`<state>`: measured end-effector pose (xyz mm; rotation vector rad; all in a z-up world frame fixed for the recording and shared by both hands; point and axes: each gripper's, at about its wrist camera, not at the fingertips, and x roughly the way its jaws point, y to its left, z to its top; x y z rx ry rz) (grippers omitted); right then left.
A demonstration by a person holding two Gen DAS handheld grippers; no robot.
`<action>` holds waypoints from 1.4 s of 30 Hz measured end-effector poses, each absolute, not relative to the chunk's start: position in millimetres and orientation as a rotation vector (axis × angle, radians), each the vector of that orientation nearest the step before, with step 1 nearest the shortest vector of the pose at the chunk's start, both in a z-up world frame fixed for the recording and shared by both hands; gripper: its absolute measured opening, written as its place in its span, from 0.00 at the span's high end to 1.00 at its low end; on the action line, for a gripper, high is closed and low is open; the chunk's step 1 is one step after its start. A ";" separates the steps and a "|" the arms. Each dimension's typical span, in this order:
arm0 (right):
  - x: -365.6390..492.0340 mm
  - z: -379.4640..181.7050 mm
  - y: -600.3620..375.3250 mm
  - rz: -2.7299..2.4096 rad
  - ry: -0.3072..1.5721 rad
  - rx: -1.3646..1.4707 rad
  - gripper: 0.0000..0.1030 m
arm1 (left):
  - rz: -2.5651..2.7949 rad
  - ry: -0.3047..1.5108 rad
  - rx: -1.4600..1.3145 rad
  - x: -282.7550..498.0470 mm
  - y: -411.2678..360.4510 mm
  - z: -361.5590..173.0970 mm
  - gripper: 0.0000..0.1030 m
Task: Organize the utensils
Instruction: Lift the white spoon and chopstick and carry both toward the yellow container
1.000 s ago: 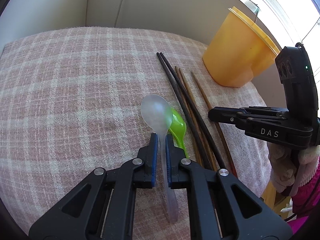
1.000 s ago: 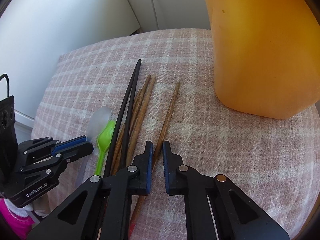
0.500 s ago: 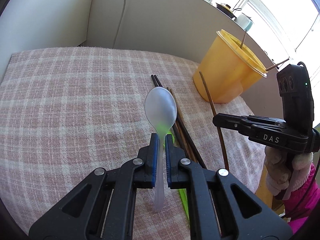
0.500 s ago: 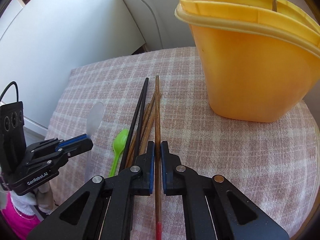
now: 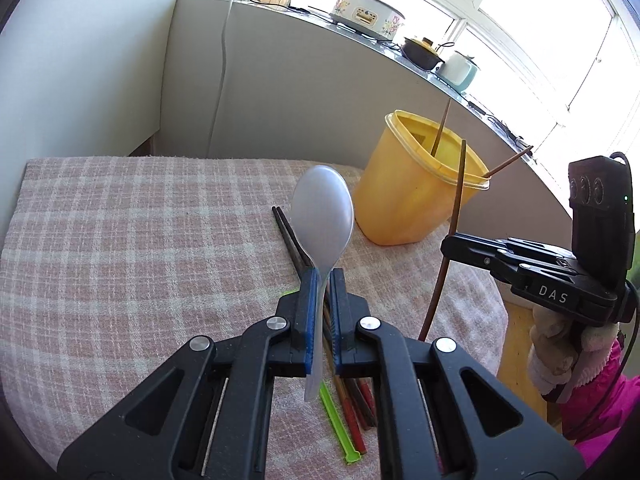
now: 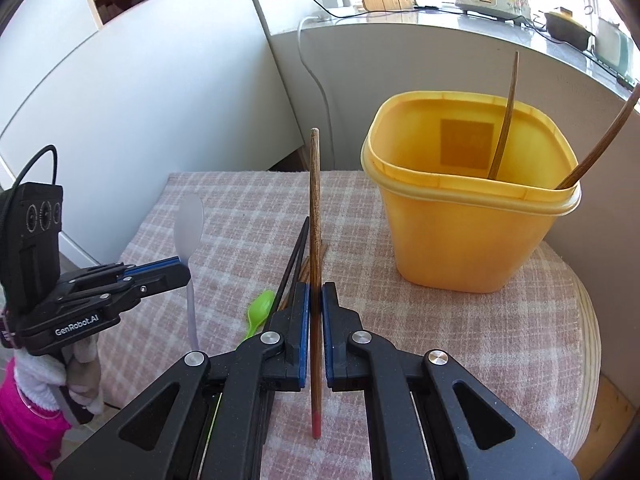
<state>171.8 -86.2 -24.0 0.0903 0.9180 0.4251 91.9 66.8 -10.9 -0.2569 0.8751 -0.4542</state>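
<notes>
The left gripper (image 5: 320, 300) is clamped on the handle of a translucent white spoon (image 5: 322, 216), held clear of the table with its bowl pointing up and away. The right gripper (image 6: 316, 316) is clamped on a brown chopstick (image 6: 315, 208), also lifted, its red-tipped end hanging below the jaws. Both grippers sit on the near side of the checked tablecloth (image 6: 240, 208).

The yellow container (image 6: 472, 240) stands at the far right of the table. Two brown sticks (image 6: 505, 112) already lean inside it, which suggests a first part of the sorting is done.

Still lying on the cloth, in a cluster between the grippers and near the container: a pair of black chopsticks (image 5: 286, 232), several more brown chopsticks (image 5: 352, 404) with red ends, and a green spoon (image 6: 259, 314). The exact count of brown ones cannot be told, as the gripper bodies hide much of the bundle.

Assessment: the task is under way but well short of finished. The two held items have yet to go in; neither is over the container's opening. The remaining cluster then needs collecting.
</notes>
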 end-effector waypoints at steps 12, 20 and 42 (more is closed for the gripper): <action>159.1 21.4 -110.3 0.376 0.758 0.086 0.96 | -0.516 0.759 -0.244 107.4 40.5 31.5 0.96; 155.6 44.7 -124.1 0.369 0.687 0.118 0.96 | -0.553 0.680 -0.234 122.3 24.5 58.0 0.96; 163.0 108.4 -153.8 0.292 0.483 0.117 0.96 | -0.581 0.557 -0.199 165.7 -30.4 96.7 0.96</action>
